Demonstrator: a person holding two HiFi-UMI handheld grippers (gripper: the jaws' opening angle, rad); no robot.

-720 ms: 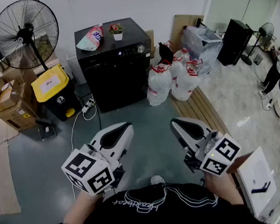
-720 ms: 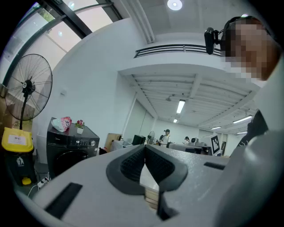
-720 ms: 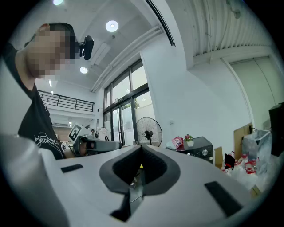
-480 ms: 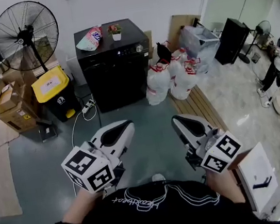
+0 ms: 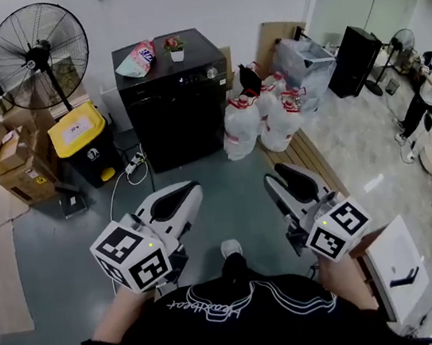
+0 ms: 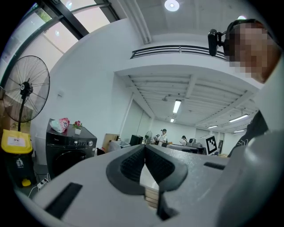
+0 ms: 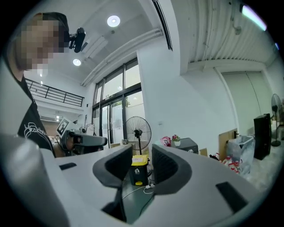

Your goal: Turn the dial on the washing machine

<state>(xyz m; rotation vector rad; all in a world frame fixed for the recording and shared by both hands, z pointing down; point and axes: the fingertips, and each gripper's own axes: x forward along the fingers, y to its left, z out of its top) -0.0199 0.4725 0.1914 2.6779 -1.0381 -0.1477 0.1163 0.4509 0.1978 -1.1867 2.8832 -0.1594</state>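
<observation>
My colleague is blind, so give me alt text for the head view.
A person holds a shut left tool and an open right tool, both empty, some way from a black washing machine beside a pedestal fan.

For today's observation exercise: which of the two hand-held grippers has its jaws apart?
The right hand-held gripper: a clear gap shows between its jaws, with nothing held in it. The left hand-held gripper has its jaws closed together.

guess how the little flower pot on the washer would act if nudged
Probably light: the pot is small. It may tip, since the flowers rise above its narrow base. On the washer's smooth top it might slide instead.
</observation>
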